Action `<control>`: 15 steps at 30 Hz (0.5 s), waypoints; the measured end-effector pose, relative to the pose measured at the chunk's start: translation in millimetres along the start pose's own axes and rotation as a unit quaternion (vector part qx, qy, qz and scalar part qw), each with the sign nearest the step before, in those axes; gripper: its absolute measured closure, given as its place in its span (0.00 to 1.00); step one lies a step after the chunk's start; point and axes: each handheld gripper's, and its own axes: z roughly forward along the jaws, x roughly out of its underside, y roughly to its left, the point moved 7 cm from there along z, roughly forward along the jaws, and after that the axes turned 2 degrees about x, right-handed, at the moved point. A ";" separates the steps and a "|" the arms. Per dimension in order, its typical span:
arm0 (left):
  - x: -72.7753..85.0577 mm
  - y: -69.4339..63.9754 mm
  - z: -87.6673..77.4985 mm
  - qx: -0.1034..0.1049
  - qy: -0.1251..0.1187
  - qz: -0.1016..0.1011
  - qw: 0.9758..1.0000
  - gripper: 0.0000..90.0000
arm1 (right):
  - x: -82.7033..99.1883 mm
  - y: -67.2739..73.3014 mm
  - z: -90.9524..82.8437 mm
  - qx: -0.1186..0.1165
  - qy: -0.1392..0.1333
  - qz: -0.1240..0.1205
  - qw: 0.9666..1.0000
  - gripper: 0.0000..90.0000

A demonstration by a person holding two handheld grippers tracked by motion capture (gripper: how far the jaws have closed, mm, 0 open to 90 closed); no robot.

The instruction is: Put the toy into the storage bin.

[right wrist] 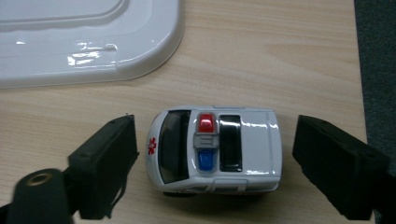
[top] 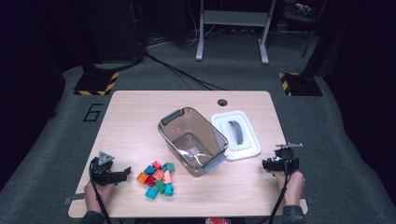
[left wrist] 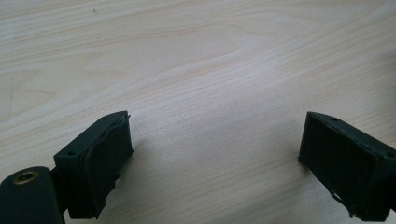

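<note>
A small white toy ambulance (right wrist: 215, 148), with a red and a blue roof light, stands on the wooden table (right wrist: 280, 56) between the jaws of my right gripper (right wrist: 215, 135). The jaws stand wide and a gap shows on each side of the car. In the high view this gripper (top: 279, 163) is near the table's right front corner, just in front of the white lid (top: 236, 134). My left gripper (top: 122, 173) rests at the front left, left of a pile of several coloured blocks (top: 157, 178). Its jaws (left wrist: 215, 135) are open over bare wood.
A clear plastic bin (top: 192, 140) with grey handles stands in the middle of the table, with the white lid and its grey handle beside it on the right. The lid's glossy corner (right wrist: 93, 51) lies just beyond the car. The table's right edge (right wrist: 359, 70) is close.
</note>
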 end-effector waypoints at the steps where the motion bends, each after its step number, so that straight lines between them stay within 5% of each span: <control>1: 0.0 0.0 0.0 0.000 0.000 0.000 1.000 0.10 | 1.3 0.7 -0.8 0.005 0.004 0.010 1.000 0.16; 6: 0.0 0.0 0.0 0.000 0.000 0.000 1.000 0.10 | 4.6 -0.2 2.4 0.007 0.006 -0.001 1.000 0.26; 15: 0.0 0.0 0.0 0.000 0.000 0.000 1.000 0.10 | 5.9 -1.9 3.5 0.004 0.010 0.002 1.000 0.27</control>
